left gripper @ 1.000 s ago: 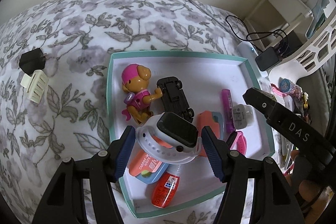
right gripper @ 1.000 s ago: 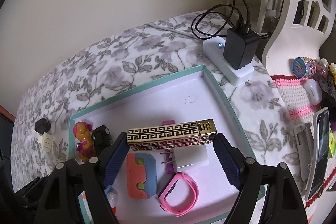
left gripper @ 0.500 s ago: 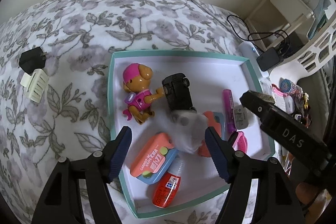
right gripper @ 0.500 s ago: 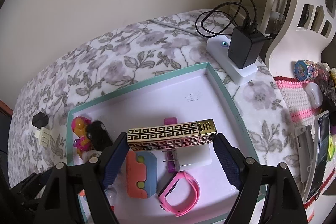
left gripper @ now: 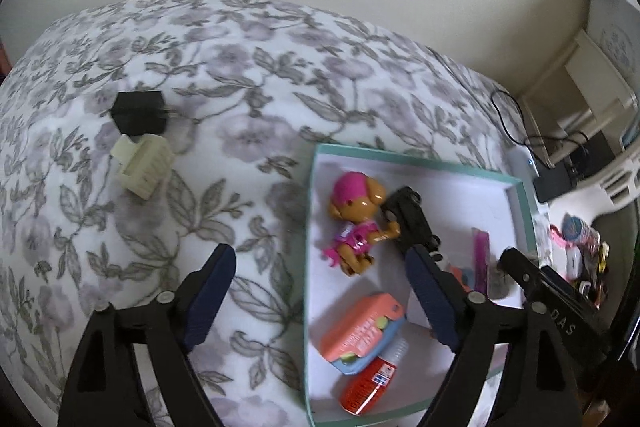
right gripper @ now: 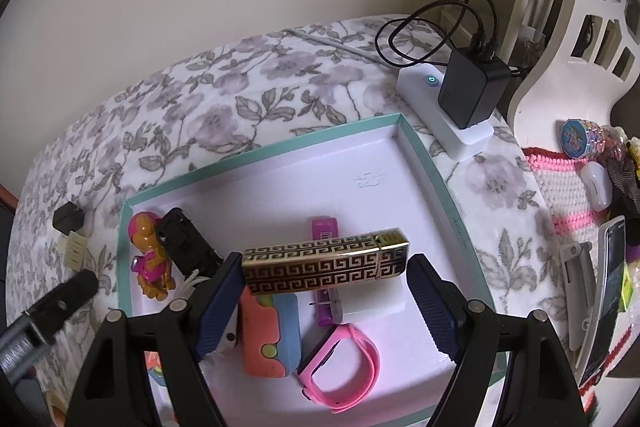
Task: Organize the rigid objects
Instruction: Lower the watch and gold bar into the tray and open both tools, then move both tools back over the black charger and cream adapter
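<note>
A teal-rimmed white tray [right gripper: 424, 151] lies on the floral bedspread. It holds a pink dog figure [left gripper: 356, 219], a black toy car [left gripper: 412, 223], an orange-and-blue case [left gripper: 360, 331], a red bottle [left gripper: 368, 383], a purple stick [right gripper: 324, 227], a white plug [right gripper: 372, 303] and a pink watch [right gripper: 340, 371]. My left gripper [left gripper: 320, 291] is open and empty, over the tray's left rim. My right gripper [right gripper: 324, 287] is shut on a black-and-gold patterned box [right gripper: 324, 263], held above the tray.
A black plug [left gripper: 140, 113] and a cream clip [left gripper: 142, 165] lie on the bedspread left of the tray. A white power strip with a black charger [right gripper: 468, 95] sits beyond the tray's far right corner. A white chair and small clutter [right gripper: 580, 139] are at the right.
My left gripper opened and let the grey smartwatch drop into the tray, then swung left toward the bedspread. My right gripper still holds the patterned box.
</note>
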A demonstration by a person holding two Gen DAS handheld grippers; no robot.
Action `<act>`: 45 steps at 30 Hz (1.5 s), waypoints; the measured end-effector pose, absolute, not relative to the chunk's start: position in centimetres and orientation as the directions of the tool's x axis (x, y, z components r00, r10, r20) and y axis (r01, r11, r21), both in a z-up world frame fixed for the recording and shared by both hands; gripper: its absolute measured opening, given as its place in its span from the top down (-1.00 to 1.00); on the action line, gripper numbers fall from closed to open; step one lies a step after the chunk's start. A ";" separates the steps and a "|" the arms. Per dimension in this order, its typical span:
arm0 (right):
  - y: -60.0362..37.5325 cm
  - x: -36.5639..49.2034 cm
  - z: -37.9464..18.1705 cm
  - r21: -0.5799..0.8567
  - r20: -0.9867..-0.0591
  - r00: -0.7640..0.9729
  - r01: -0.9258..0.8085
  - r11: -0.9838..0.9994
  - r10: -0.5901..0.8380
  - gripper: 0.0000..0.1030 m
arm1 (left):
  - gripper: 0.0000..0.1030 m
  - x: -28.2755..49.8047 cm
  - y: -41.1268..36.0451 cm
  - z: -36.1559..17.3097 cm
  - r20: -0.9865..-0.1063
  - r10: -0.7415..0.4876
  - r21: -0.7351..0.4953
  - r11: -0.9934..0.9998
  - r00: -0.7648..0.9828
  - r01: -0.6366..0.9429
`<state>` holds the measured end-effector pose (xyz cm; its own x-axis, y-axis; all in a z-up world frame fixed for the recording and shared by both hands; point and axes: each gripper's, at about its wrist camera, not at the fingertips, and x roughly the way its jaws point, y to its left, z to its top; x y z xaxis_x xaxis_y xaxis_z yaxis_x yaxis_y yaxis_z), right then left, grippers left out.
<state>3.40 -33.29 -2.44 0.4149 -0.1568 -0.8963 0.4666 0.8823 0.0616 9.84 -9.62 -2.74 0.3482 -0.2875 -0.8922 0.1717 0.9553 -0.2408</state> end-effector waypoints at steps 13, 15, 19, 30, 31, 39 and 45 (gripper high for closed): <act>-32.9 3.4 -2.3 0.049 -0.887 0.428 0.458 0.887 -0.172 -0.93 | -0.75 10.8 -7.0 -3.0 -0.890 -0.216 -0.207 0.976 0.401 0.066; -32.6 3.6 -2.2 0.048 -0.885 0.432 0.452 0.891 -0.172 -1.00 | -0.79 11.0 -6.4 -3.1 -0.891 -0.199 -0.198 0.979 0.409 0.046; -31.4 4.0 -2.3 0.043 -0.883 0.439 0.421 0.906 -0.162 -1.00 | -0.95 11.4 -4.7 -3.4 -0.894 -0.178 -0.201 0.980 0.412 -0.011; -25.3 5.5 -1.9 0.020 -0.876 0.471 0.251 0.968 -0.104 -1.00 | -0.95 12.7 1.1 -3.8 -0.895 -0.119 -0.209 0.963 0.429 -0.169; -24.6 5.6 -1.8 0.006 -0.875 0.471 0.235 0.972 -0.109 -1.00 | -0.95 12.7 1.6 -3.8 -0.897 -0.110 -0.205 0.962 0.429 -0.182; -20.9 6.5 -1.6 -0.007 -0.869 0.489 0.142 0.990 -0.077 -1.00 | -0.95 13.2 5.4 -4.2 -0.901 -0.070 -0.197 0.946 0.428 -0.259; -19.0 7.2 -2.0 -0.034 -0.873 0.481 0.104 0.994 -0.080 -1.00 | -0.95 13.7 7.9 -4.5 -0.902 -0.051 -0.192 0.938 0.429 -0.290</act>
<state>7.15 -18.97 -2.03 0.4815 -0.0801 -0.8728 0.1045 0.9940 -0.0336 13.68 7.88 -4.55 0.4295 -0.0515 -0.9016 -0.2897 0.9377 -0.1916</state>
